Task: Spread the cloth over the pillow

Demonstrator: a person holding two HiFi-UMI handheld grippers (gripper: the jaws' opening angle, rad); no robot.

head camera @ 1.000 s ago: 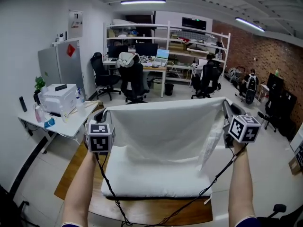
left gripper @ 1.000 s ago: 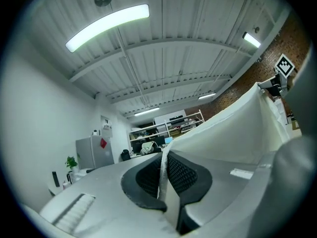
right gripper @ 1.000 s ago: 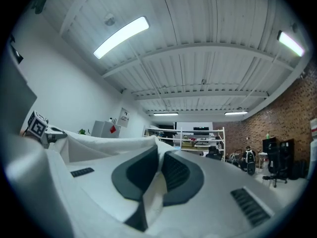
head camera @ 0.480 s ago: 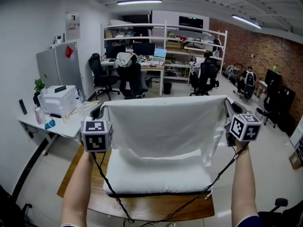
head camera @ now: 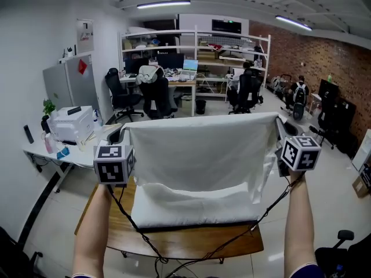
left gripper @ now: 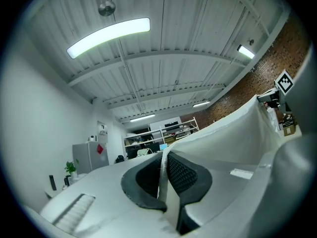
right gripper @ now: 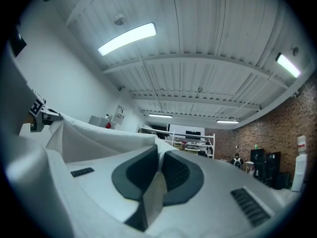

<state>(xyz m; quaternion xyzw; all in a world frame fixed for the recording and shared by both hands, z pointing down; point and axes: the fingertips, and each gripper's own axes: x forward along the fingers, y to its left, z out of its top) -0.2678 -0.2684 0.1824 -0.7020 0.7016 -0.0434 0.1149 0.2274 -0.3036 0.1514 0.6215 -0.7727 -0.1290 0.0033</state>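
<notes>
Head view: my left claw (head camera: 125, 132) and my right claw (head camera: 276, 122) are raised side by side over the far part of the bench (head camera: 191, 245), each pinching one upper corner of the white cloth (head camera: 203, 155); the cloth hangs between them as a wide sheet with a nearly straight top edge, and its lower part reaches down to the white pillow (head camera: 191, 213); the pillow lies flat on the wooden bench, its near strip bare and its far part behind the cloth; black cables (head camera: 133, 230) trail from both claws over the near edge of the bench.

Left gripper view: my left claw is pressed together on a thin fold of cloth that stands upright between the dark pads (left gripper: 185, 175); from there the cloth stretches away to the right, up to my other claw at the right edge.

Right gripper view: my right claw is likewise pressed together, with a strip of cloth caught between its pads; the cloth runs off to the left towards my left claw.
</notes>
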